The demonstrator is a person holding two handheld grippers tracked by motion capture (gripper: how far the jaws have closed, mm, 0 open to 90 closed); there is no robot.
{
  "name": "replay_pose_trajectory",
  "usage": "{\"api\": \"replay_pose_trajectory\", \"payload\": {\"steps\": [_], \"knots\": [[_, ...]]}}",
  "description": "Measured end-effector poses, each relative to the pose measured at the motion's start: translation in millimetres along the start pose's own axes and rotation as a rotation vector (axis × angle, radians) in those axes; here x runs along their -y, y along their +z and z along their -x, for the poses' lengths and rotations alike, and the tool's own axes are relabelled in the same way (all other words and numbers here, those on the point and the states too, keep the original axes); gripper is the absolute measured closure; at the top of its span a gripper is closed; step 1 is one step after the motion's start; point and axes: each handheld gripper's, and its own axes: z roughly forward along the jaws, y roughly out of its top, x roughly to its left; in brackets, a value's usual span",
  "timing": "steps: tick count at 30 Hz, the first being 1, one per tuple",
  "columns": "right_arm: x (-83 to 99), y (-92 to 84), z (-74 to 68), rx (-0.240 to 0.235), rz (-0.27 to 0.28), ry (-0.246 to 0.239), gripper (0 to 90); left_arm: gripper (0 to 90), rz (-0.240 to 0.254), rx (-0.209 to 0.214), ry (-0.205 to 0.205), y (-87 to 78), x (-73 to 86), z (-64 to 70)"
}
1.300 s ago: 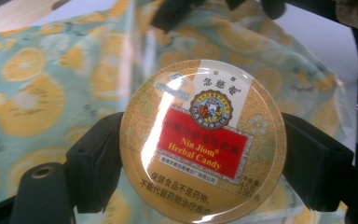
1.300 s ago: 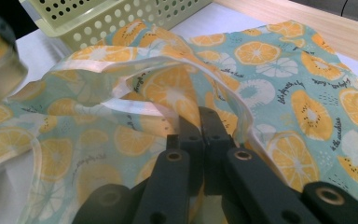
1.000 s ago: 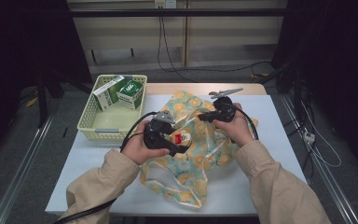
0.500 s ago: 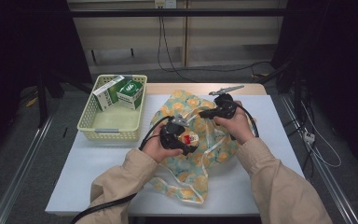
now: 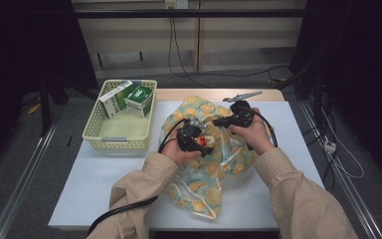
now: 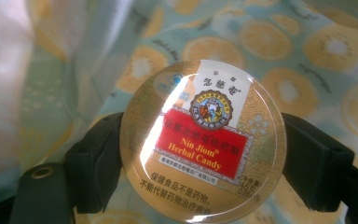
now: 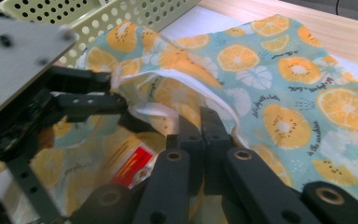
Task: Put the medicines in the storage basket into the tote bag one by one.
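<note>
Left gripper [image 5: 199, 142] clamps round candy tin [image 6: 203, 142] by its sides, over mouth of fruit-print bag [image 5: 229, 154] on table [image 5: 104, 179]. Right gripper [image 7: 200, 135] clenched on bag's white rim [image 7: 144, 109], holding it open.

Bag [image 5: 229, 159] is showing pale blue-green cloth with orange citrus slices. Candy tin [image 6: 203, 142] is showing gold, with a red label. Basket [image 5: 92, 134] is showing pale yellow.

Bag mouth [image 7: 177, 100] held agape (barely); basket [image 5: 93, 130] crowds the left; table's right [image 5: 298, 134] free.
</note>
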Motion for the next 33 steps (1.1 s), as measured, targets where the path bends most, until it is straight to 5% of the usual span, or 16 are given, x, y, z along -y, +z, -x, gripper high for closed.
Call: {"api": "replay_pose_trajectory", "payload": {"steps": [8, 13, 22, 26, 33], "knots": [[3.4, 3.8, 9.3, 0.020, -0.001, 0.034, 89.6, 20.1, 0.050, -0.074, -0.044, 22.7, -16.3, -20.6], [7.9, 9.0, 17.0, 0.035, -0.010, 0.063, 89.5, 13.2, 0.050, -0.062, -0.070, 30.0, -17.6, -21.1], [8.4, 11.3, 26.0, 0.062, -0.007, 0.082, 89.6, 12.5, 0.025, 0.007, 0.007, -11.1, -14.6, -3.1], [6.6, 10.4, 29.5, 0.082, -0.003, 0.089, 89.6, 12.3, 0.034, 0.019, 0.006, -32.5, -13.3, 0.3], [4.3, 4.6, 30.0, 0.087, 0.005, 0.094, 89.6, 12.0, 0.068, -0.012, 0.010, -66.6, -14.0, -2.6]]}}
